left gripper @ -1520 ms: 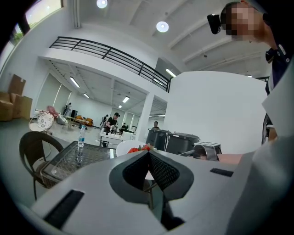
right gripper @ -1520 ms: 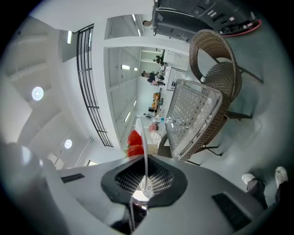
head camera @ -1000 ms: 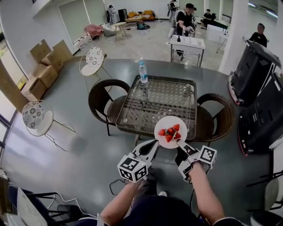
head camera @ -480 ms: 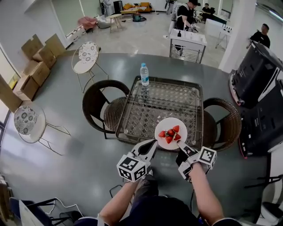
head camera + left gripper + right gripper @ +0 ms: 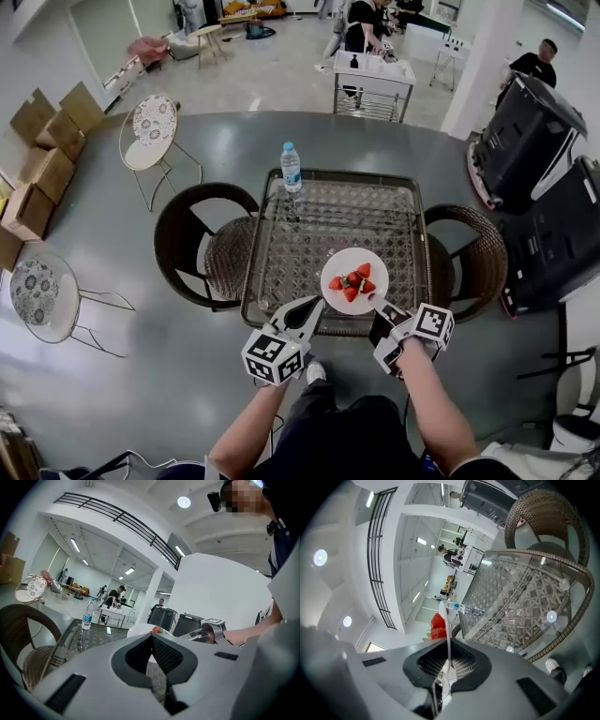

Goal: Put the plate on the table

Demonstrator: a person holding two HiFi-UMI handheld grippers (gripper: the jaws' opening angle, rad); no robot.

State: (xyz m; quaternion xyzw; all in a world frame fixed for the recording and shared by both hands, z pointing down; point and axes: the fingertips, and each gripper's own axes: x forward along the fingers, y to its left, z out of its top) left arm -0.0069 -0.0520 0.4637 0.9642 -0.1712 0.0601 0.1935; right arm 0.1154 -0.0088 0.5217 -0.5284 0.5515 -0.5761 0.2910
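Observation:
A white plate with several strawberries hangs over the near right part of the glass table. My right gripper is shut on the plate's near rim. In the right gripper view the plate stands edge-on between the jaws of the right gripper, with the strawberries to its left. Whether the plate touches the glass I cannot tell. My left gripper is to the left of the plate, shut and empty. In the left gripper view the plate shows beyond the closed tips of the left gripper.
A water bottle stands at the table's far left corner. Dark wicker chairs flank the table on the left and right. Black machines stand at the right. Light metal chairs and cardboard boxes are at the left.
Both grippers and the plate have come closer to the table; the plate now lies further in over the glass top. The grip on the plate is unchanged.

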